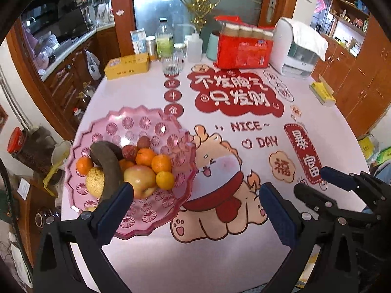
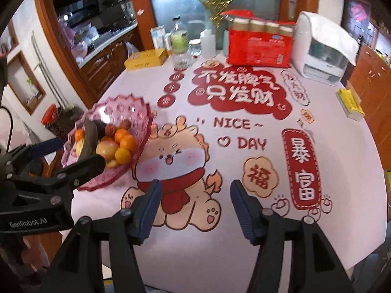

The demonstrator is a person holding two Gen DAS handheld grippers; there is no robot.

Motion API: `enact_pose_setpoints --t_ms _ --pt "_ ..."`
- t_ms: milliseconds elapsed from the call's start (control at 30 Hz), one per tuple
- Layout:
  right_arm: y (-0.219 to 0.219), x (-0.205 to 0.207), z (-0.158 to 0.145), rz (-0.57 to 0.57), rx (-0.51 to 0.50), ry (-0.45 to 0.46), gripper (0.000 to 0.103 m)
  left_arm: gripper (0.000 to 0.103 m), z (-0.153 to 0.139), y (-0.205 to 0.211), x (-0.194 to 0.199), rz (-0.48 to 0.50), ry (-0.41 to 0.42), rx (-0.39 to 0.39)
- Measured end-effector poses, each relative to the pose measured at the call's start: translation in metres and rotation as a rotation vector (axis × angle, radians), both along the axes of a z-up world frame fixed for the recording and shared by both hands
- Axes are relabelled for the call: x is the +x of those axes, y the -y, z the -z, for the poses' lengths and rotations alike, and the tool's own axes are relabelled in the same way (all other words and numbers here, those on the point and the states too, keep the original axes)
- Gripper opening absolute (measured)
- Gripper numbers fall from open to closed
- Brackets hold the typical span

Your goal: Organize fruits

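A pink scalloped fruit bowl [image 1: 146, 122] sits at the table's left edge, also in the right wrist view [image 2: 117, 107]. It holds a dark brown banana [image 1: 107, 163], an apple [image 1: 139, 178], a yellow pear [image 1: 94, 180], several oranges [image 1: 161, 162] and lychees [image 1: 129, 151]. My left gripper [image 1: 195, 195] is open and empty, its left finger beside the bowl's near rim; it shows in the right wrist view [image 2: 70, 156]. My right gripper [image 2: 195, 195] is open and empty above the cartoon dragon print, right of the bowl; it shows in the left wrist view [image 1: 342, 183].
The table [image 1: 317, 131] has a pink printed cover. At the back stand a yellow box [image 1: 127, 66], a glass [image 1: 172, 64], bottles [image 1: 165, 39], a red pack of cans [image 1: 244, 44] and a white appliance [image 1: 295, 48]. A yellow-white box [image 1: 322, 94] lies right.
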State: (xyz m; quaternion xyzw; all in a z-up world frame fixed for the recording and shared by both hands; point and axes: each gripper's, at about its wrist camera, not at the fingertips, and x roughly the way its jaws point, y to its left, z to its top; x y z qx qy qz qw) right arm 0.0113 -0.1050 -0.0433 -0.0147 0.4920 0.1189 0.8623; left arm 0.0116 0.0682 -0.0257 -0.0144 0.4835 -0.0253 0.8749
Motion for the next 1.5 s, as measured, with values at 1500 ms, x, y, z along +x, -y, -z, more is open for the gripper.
enact_pose_setpoints --t_ms 1500 --pt "0.018 0.000 -0.039 -0.017 0.002 0.101 0.060 0.102 -0.027 0.016 -0.010 -0.103 0.025 0.030"
